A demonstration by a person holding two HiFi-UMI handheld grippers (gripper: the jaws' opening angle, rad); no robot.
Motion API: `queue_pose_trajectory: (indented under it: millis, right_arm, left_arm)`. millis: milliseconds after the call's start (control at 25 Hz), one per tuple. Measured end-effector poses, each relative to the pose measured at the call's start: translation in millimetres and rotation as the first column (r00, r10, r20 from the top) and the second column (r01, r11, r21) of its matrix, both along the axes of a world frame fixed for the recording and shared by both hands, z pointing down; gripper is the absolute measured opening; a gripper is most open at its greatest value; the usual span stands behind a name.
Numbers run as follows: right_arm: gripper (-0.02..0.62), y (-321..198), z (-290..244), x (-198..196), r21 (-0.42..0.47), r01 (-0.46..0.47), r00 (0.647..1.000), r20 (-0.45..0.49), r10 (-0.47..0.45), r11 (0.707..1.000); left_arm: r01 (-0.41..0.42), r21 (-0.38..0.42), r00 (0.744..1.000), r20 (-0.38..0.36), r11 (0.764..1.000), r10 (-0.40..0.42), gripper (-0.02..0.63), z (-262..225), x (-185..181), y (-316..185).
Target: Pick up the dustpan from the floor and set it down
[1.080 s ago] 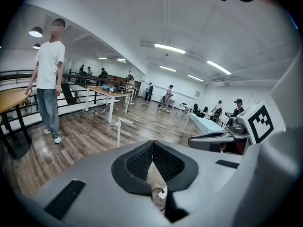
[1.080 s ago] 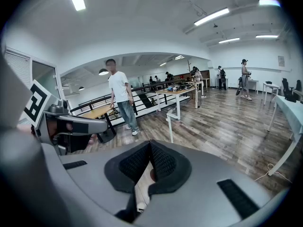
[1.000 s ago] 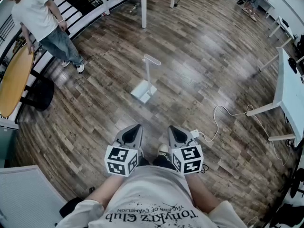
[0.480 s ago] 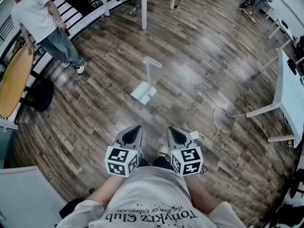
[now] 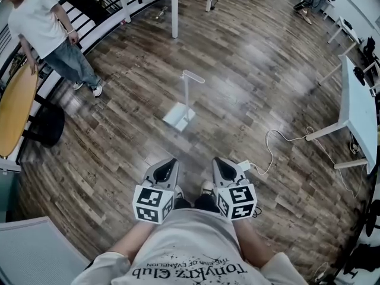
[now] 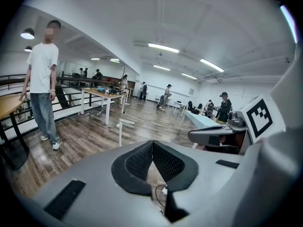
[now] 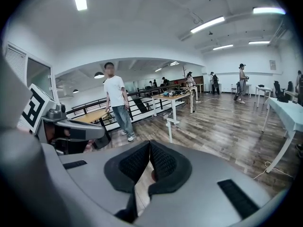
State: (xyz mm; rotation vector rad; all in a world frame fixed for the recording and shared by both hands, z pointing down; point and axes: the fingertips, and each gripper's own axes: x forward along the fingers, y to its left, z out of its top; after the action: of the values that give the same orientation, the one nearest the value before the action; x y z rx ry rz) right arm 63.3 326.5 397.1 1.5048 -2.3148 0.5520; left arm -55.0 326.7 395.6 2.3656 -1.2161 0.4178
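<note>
The white long-handled dustpan (image 5: 179, 116) stands upright on the wood floor, its handle (image 5: 186, 94) rising to a flat grip, a good step ahead of me. It shows small in the left gripper view, dustpan (image 6: 120, 132), and in the right gripper view, dustpan (image 7: 169, 127). My left gripper (image 5: 168, 161) and right gripper (image 5: 220, 160) are held side by side close to my body, both pointing toward the dustpan and well short of it. The left gripper (image 6: 152, 144) and the right gripper (image 7: 149, 144) both have their pads together with nothing between them.
A person in a white T-shirt and jeans (image 5: 48, 33) stands at the far left by a black railing. A round wooden table (image 5: 15, 108) and black chair (image 5: 44, 124) are left. A white table (image 5: 356, 108) is right, and a cable with adapter (image 5: 278, 140) lies on the floor.
The view has shifted slightly as I edge forward with both grippers. The dustpan stands where it was. Both pairs of jaws stay together.
</note>
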Motion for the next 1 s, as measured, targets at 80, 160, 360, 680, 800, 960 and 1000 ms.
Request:
queue_pose_trajectory:
  millis: [80,160,360,680,800,960,1000]
  right_arm:
    - [0.025,1.8,-1.0,-5.5,0.007,-0.012,1.0,-0.01,0.012,1.0]
    - [0.025,3.3,1.2,-9.4,0.001,-0.022,1.0,-0.012,0.022,1.0]
    - [0.025,-0.3,4.4,-16.7,-0.013,-0.019,1.0,-0.021,0.019,1.0]
    - [0.025,-38.9,15.4,-21.3,-0.016,0.006,1.0,-0.002,-0.006,1.0]
    - [0.025,-67.9,16.2,-19.6,-0.016,0.019,1.0,0.004,-0.019,1.0]
    - [0.025,-113.1,18.9,-11.3,-0.023,0.036,0.999,0.008,-0.036,0.999]
    - [0.025,-125.3,19.9,-9.2,-0.026,0.041,0.999,0.008,-0.04,0.999]
  left_arm:
    - [-0.016,0.004,1.0,0.002,1.0,0.016,0.024,-0.5,-8.3,1.4]
    - [-0.02,0.005,1.0,-0.002,1.0,0.02,0.024,-0.3,-15.1,1.6]
    - [-0.029,0.004,0.999,-0.017,1.0,0.029,0.023,0.8,-20.5,-6.7]
    - [-0.001,0.007,1.0,-0.02,1.0,0.001,0.025,6.8,-19.5,-43.9]
    - [0.013,0.002,1.0,-0.016,1.0,-0.013,0.024,9.3,-19.2,-69.1]
    - [0.029,-0.016,0.999,-0.013,0.999,-0.03,0.025,15.9,-10.4,-113.1]
    - [0.031,-0.019,0.999,-0.013,0.999,-0.032,0.023,16.7,-7.2,-125.1]
